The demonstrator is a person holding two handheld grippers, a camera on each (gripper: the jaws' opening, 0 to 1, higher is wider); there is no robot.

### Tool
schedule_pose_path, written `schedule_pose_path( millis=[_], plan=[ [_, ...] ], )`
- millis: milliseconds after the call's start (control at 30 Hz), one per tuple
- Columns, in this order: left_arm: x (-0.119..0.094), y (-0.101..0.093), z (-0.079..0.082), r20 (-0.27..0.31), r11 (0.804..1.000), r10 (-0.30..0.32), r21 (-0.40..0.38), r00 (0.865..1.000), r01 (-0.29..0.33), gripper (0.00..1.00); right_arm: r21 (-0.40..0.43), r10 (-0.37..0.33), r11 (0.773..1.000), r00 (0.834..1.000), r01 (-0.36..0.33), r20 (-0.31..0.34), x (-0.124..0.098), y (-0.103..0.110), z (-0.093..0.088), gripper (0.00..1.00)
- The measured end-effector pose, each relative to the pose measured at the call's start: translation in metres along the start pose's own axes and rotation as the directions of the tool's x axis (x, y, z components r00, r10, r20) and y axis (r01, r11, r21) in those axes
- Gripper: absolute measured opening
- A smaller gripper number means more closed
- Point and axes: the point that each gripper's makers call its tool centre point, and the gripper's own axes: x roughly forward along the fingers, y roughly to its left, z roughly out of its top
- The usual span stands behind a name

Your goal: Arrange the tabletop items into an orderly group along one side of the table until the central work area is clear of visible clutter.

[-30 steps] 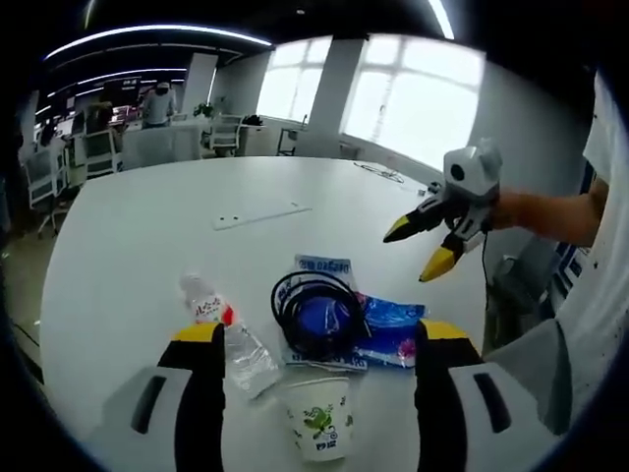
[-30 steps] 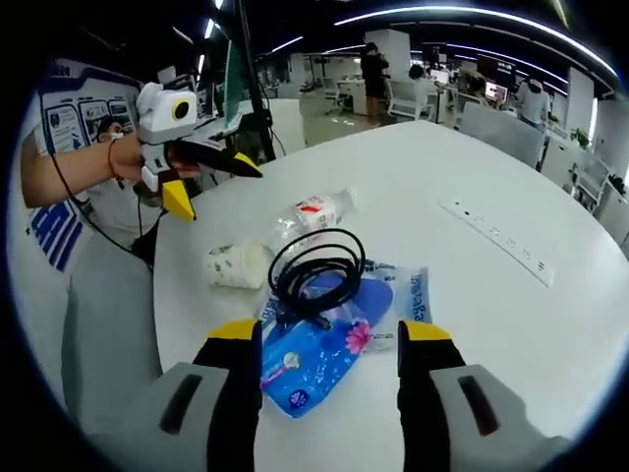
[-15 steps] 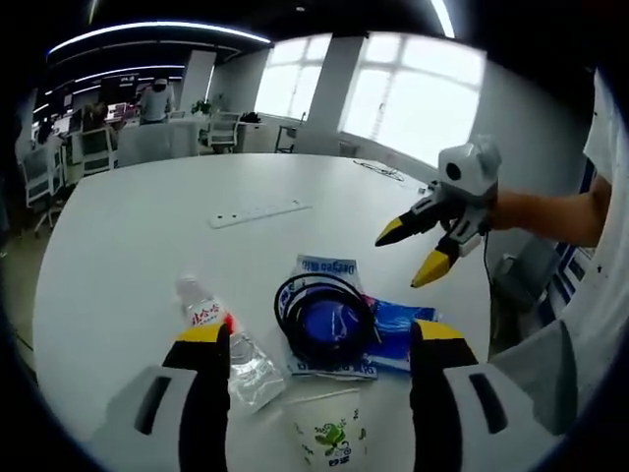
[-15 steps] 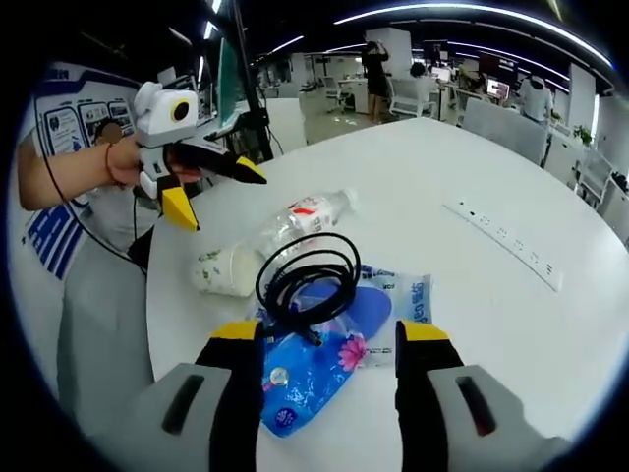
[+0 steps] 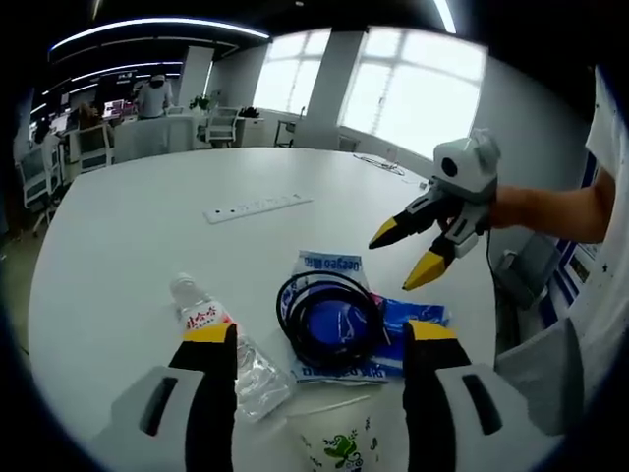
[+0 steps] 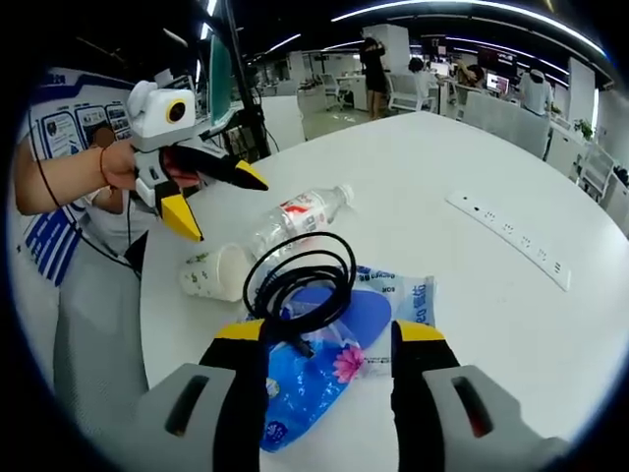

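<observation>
A pile lies on the white round table (image 5: 108, 265). In it a black coiled cable (image 5: 329, 317) rests on blue and white packets (image 5: 411, 320). A crushed clear bottle (image 5: 224, 339) with a red label lies beside them. A paper cup (image 5: 334, 450) lies on its side nearest me. My left gripper (image 5: 319, 332) is open, low in front of the pile. My right gripper (image 5: 398, 261) hovers open above the packets. In the right gripper view the cable (image 6: 295, 280), blue packet (image 6: 305, 383), bottle (image 6: 295, 218) and cup (image 6: 216, 272) sit just beyond my open right gripper (image 6: 329, 332). The left gripper (image 6: 224, 206) hangs open over the cup.
A white power strip (image 5: 257, 206) lies flat further out on the table, also in the right gripper view (image 6: 511, 241). The table edge (image 6: 147, 324) runs close beside the cup, with the person's forearm (image 6: 59, 182) beyond it. Office chairs and desks (image 5: 88, 147) stand far behind.
Both cameras have come closer to the pile and lower. The right gripper has dropped slightly toward the packets. The items themselves have not moved.
</observation>
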Motion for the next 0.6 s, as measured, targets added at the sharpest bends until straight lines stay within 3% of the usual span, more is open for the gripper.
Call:
schedule_pose_path(
  millis=[600],
  plan=[
    [0.029, -0.001, -0.007, -0.050, 0.999, -0.046, 0.019, 0.998, 0.047, 0.62, 0.014, 0.010, 1.000, 1.000, -0.010, -0.009, 0.023, -0.009, 0.002, 0.43]
  ],
)
